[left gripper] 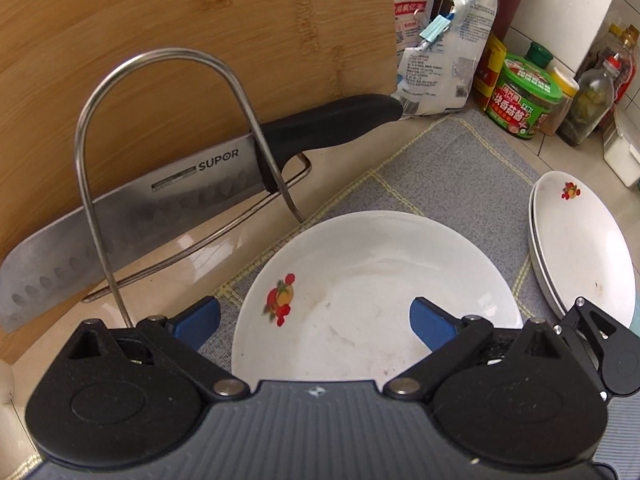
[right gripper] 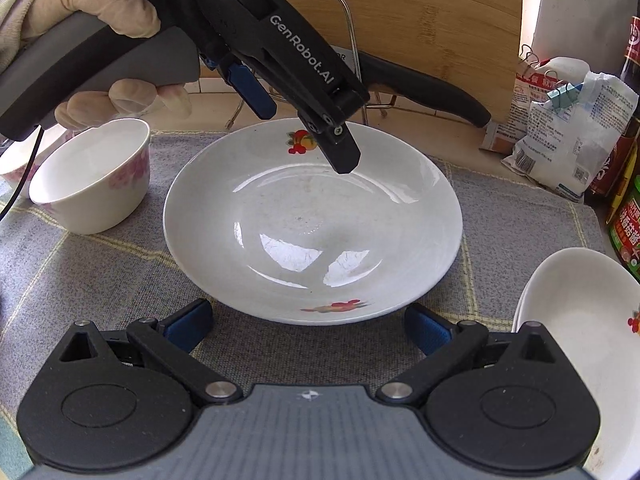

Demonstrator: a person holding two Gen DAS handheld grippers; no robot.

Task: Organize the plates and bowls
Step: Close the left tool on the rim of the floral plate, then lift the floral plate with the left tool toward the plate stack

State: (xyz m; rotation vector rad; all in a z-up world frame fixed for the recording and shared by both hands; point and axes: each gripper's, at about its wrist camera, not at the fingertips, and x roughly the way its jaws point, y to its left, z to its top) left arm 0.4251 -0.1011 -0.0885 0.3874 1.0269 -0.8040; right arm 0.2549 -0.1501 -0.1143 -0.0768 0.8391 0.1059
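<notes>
We are nearing halfway: 2 white plates (left gripper: 588, 248) are stacked right, while our left hand-held gripper (right gripper: 308, 140), spread and empty, is hovering over the fruit-printed white plate (right gripper: 312, 224) mid-cloth, white bowl (right gripper: 90, 176) waiting.

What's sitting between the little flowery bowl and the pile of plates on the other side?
The big white plate sits on the grey cloth between the small bowl and the stacked plates, as the right wrist view shows.

A bamboo board (left gripper: 200, 32) leans behind the grey checked mat (left gripper: 440, 172); white tiled wall (left gripper: 624, 8) at right.
</notes>
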